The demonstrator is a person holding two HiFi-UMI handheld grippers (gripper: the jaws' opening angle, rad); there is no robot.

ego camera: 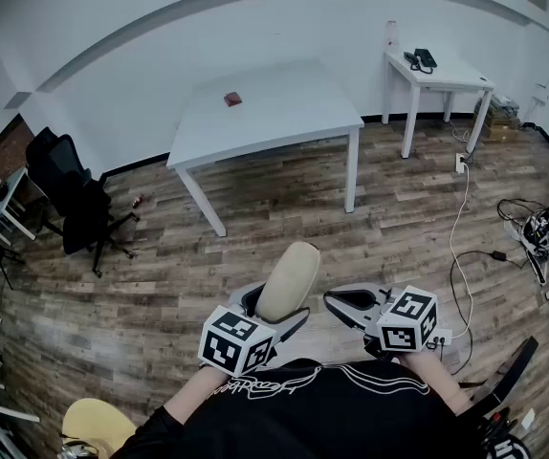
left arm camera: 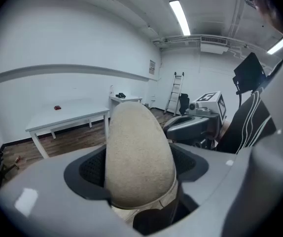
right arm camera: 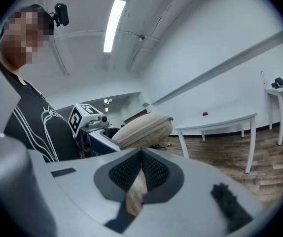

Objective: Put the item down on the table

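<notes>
A beige oval zip case [ego camera: 289,280] stands upright between the jaws of my left gripper [ego camera: 276,314], which is shut on its lower part. In the left gripper view the case [left arm camera: 139,152] fills the middle of the picture. My right gripper [ego camera: 351,304] hangs just to the right of it, shut with nothing in it; its tips [right arm camera: 141,154] meet. From there the case [right arm camera: 144,129] shows lying sideways in the left gripper. The white table [ego camera: 274,113] stands a few steps ahead over wooden floor, with a small red object [ego camera: 233,98] on it.
A smaller white table [ego camera: 437,70] with a black object [ego camera: 423,60] stands at the back right. Black office chairs [ego camera: 74,194] are on the left. Cables [ego camera: 461,256] trail over the floor on the right. A ladder [left arm camera: 175,90] leans at the far wall.
</notes>
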